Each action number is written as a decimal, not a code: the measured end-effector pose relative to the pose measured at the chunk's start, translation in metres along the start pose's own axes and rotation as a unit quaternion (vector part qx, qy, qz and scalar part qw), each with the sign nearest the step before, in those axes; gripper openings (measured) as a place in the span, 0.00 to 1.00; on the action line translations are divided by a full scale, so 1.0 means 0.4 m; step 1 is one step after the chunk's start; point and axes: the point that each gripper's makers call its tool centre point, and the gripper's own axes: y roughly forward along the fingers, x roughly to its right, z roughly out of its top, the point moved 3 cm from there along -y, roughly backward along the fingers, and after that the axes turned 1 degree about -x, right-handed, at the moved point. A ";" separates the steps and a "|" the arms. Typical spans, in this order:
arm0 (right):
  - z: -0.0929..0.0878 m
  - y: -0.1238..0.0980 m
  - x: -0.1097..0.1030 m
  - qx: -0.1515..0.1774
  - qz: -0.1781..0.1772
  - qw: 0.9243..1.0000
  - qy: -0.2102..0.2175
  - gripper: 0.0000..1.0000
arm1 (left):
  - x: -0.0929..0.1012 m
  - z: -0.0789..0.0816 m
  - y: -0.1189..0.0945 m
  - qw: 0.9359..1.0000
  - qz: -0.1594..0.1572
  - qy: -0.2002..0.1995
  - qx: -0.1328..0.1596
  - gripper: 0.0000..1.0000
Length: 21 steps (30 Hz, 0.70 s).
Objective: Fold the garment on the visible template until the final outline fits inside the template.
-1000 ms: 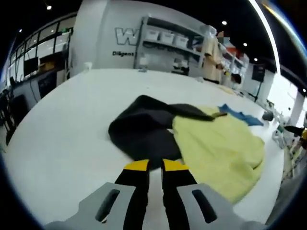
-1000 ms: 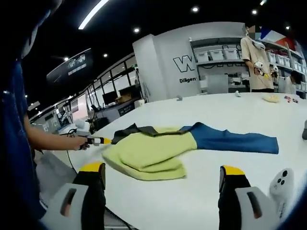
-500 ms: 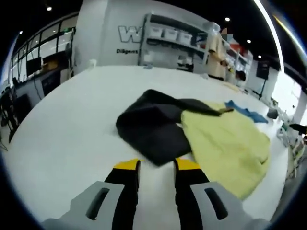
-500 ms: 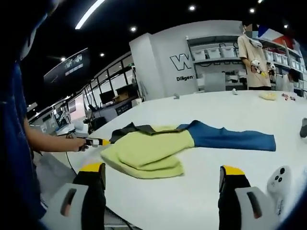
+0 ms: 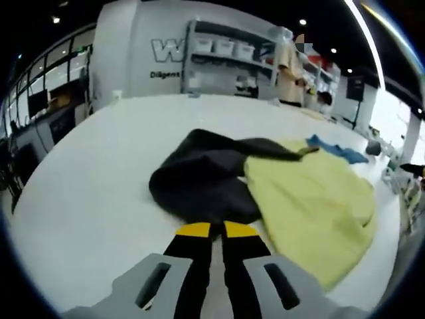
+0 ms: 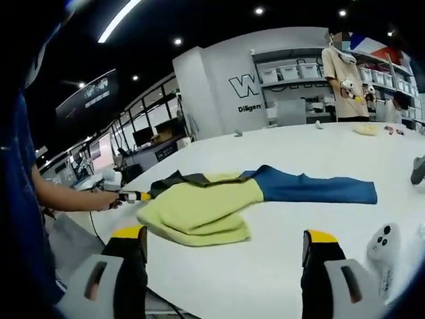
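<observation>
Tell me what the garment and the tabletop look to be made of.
Garment: soft matte fabric, probably knit or fleece; it folds in thick, rounded layers, with yellow, blue and dark panels. Tabletop: hard, smooth white surface, perhaps laminate; it shows a faint sheen and no texture.

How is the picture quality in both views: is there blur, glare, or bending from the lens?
Left gripper view: soft focus, the white table bulges from fisheye bending, and the dark sleeve shows little detail. Right gripper view: sharper; ceiling lights glare, the blue sleeve is clear, and the table edge curves.
</observation>
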 end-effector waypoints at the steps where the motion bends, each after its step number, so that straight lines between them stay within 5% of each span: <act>1: -0.001 0.001 -0.001 0.000 0.000 1.000 0.000 0.97 | -0.002 0.012 -0.007 1.000 -0.002 0.004 0.003 0.00; 6: -0.002 0.010 -0.004 0.005 0.004 1.000 0.002 0.96 | -0.004 0.064 -0.030 1.000 -0.024 0.011 0.008 0.00; 21: -0.026 0.005 0.020 0.021 -0.001 1.000 0.022 0.95 | -0.113 0.233 -0.155 0.983 -0.023 0.178 -0.046 0.00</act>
